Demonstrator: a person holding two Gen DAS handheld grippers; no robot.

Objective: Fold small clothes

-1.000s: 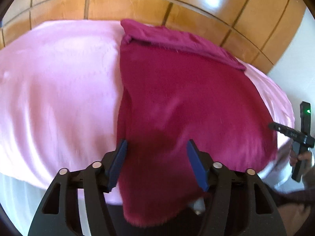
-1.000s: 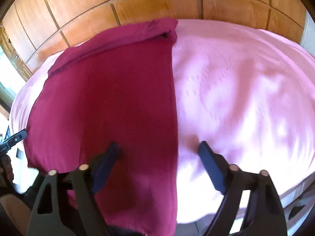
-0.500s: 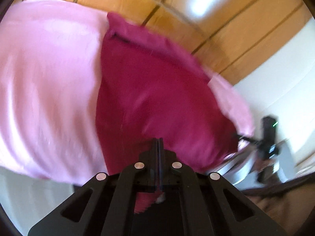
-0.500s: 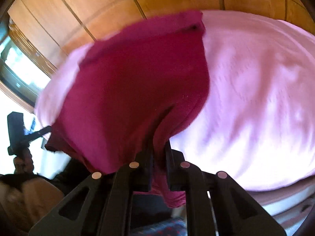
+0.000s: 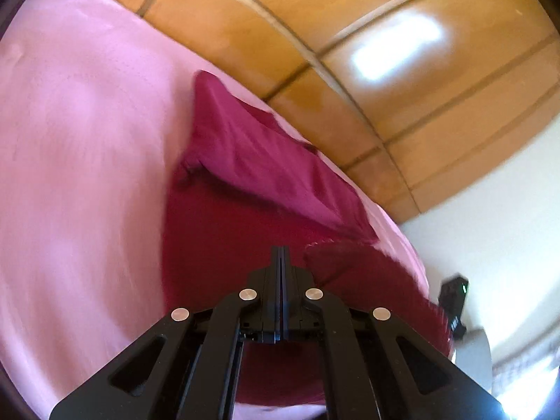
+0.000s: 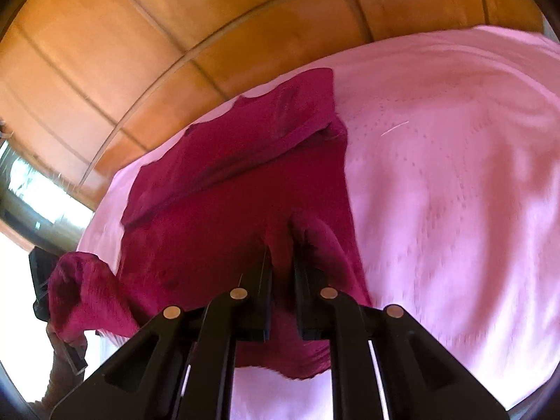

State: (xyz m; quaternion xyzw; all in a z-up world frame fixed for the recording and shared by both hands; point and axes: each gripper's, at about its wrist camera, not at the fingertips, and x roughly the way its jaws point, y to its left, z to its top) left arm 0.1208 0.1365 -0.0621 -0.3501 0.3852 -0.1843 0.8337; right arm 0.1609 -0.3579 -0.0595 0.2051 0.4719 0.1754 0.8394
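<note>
Soft, light crimson garment [image 6: 224,210], lifted by its near hem from the pink bed [image 6: 455,175]; left gripper [image 5: 282,255] and right gripper [image 6: 281,245] are each clamped on a hem corner, judged the proper hold.

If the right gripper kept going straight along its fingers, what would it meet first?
The right gripper is shut on the magenta garment, so more of that cloth lies directly ahead, then its folded far part and the pink bedsheet. Depth is unclear, so it might pass above them.
</note>
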